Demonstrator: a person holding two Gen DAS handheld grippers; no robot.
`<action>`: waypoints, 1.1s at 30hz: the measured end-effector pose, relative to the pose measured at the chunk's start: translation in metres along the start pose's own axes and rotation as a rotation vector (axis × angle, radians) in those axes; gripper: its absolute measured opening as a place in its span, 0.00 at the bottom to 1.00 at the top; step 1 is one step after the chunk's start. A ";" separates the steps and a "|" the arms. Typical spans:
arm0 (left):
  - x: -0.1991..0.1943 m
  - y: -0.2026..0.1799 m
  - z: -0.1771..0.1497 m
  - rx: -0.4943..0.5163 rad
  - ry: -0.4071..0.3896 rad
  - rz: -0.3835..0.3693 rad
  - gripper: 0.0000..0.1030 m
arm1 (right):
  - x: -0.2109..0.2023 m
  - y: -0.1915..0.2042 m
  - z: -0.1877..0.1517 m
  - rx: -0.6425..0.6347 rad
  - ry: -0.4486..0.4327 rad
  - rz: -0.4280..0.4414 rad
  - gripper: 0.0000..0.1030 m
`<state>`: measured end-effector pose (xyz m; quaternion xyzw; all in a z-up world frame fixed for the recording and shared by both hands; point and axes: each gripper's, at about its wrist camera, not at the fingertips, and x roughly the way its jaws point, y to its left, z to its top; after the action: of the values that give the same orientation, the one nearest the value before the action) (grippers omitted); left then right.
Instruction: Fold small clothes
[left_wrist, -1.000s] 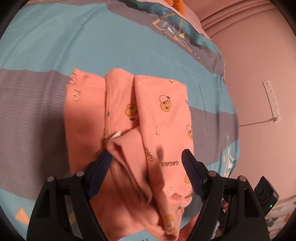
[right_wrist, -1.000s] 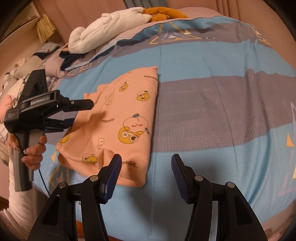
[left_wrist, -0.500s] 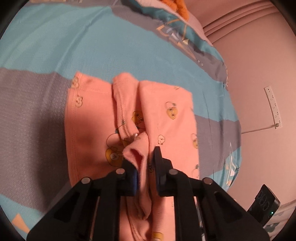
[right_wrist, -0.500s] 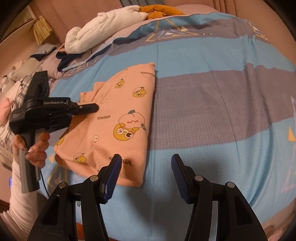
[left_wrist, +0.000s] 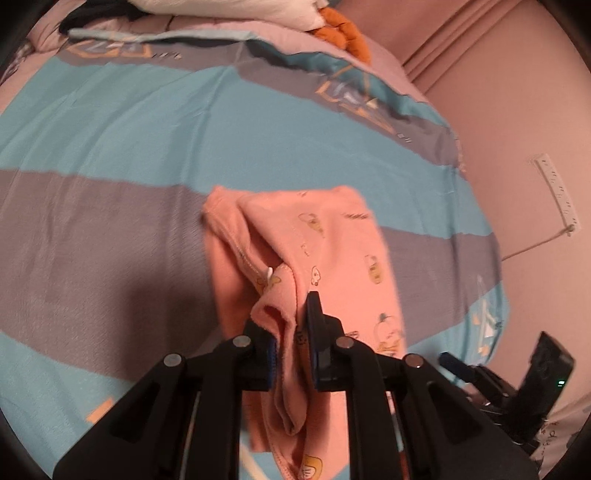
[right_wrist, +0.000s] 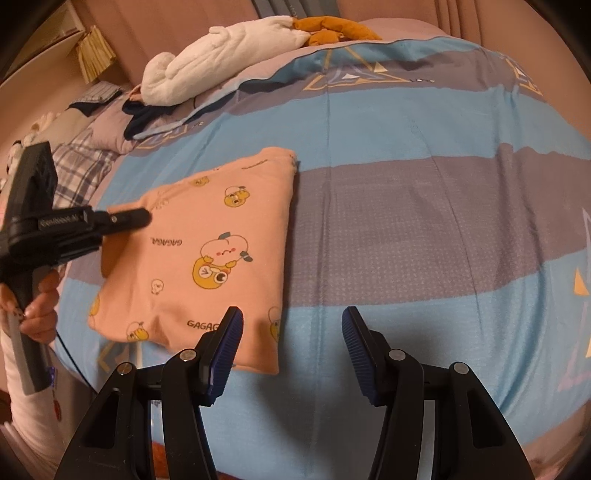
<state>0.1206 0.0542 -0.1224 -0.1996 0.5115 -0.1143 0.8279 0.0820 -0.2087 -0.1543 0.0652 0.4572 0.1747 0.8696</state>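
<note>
Peach garment (right_wrist: 207, 254) folded on the striped bedspread (right_wrist: 424, 221), long axis running from its near hem toward the white pillow (right_wrist: 221, 59). Left gripper (left_wrist: 291, 343) jaws clamped on a raised fabric edge; right gripper (right_wrist: 291, 347) jaws apart beside the near hem.

Dim, warm pinkish light, soft shadows, motion blur, fisheye-bent edges.
</note>
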 end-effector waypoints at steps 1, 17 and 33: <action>0.003 0.005 -0.001 -0.007 0.004 0.006 0.13 | 0.001 0.001 0.000 -0.004 0.004 0.001 0.54; -0.019 0.025 -0.024 -0.061 -0.065 0.041 0.77 | 0.012 0.007 0.009 -0.010 0.010 -0.001 0.70; 0.011 0.030 -0.053 -0.095 0.024 -0.046 0.76 | 0.063 0.018 0.032 0.019 0.072 0.096 0.73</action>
<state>0.0778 0.0649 -0.1658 -0.2488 0.5214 -0.1113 0.8086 0.1363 -0.1676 -0.1793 0.0890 0.4861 0.2143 0.8426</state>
